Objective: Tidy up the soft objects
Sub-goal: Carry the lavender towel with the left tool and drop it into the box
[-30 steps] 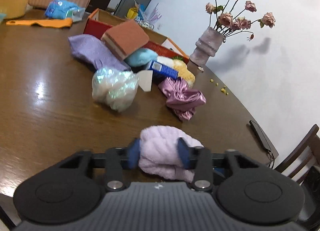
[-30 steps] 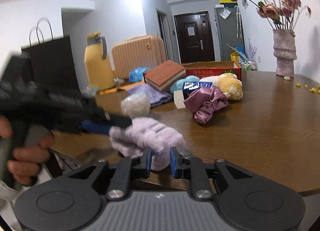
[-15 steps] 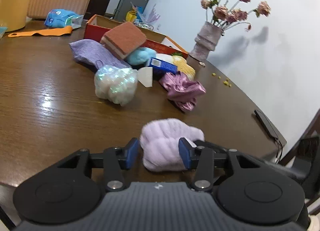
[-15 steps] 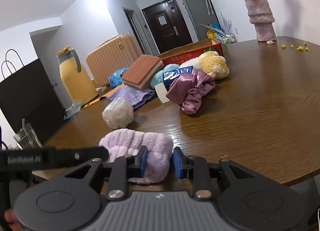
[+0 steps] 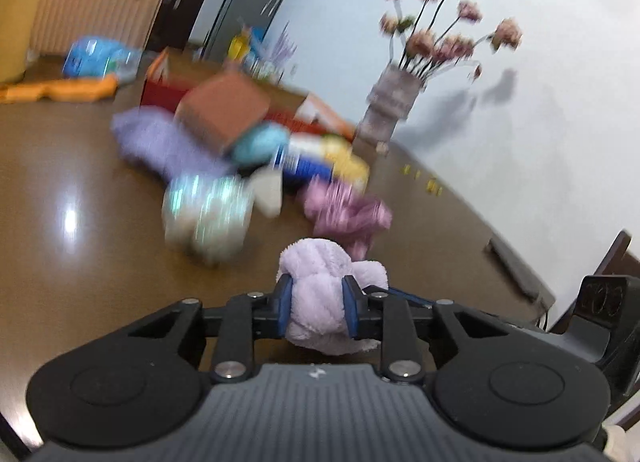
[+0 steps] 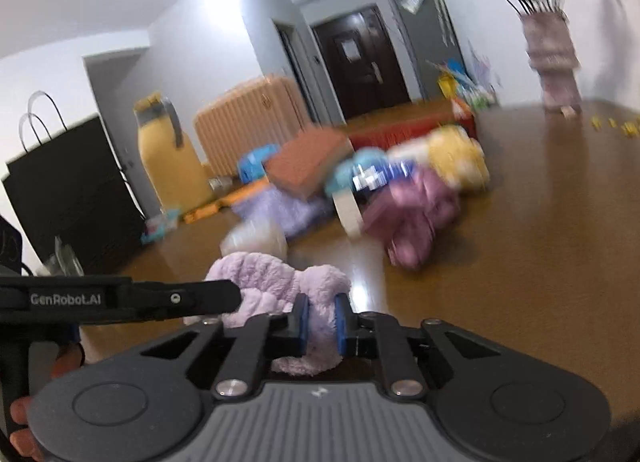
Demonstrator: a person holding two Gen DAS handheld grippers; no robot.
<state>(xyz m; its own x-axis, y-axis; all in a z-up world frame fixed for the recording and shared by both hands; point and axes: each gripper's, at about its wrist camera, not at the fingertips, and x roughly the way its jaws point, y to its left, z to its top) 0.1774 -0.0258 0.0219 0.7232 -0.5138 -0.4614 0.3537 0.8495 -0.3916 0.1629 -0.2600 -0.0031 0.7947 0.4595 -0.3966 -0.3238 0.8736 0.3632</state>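
A lilac fluffy cloth (image 5: 320,262) is bunched up at the near edge of the brown table (image 5: 80,262). My left gripper (image 5: 316,302) has its blue pads pressed into the cloth's sides, jaws closing. My right gripper (image 6: 319,322) pinches another fold of the same cloth (image 6: 256,274), jaws closing too. In the right wrist view the left gripper's finger (image 6: 192,296) reaches in from the left, with a person's hand (image 6: 24,422) below it. The pile behind is blurred.
Farther back lies a heap: a pink satin scrunchie (image 5: 348,213), an iridescent bundle (image 5: 208,213), a brown sponge (image 5: 224,109), a purple cloth (image 5: 160,141) and a red box (image 5: 168,89). A vase of dried roses (image 5: 392,101) stands behind. A chair (image 5: 616,254) is at right.
Both pairs of jaws stood wider half a second ago and have closed in tighter on the lilac cloth, squeezing it narrower. Both views have shifted and are blurred now.
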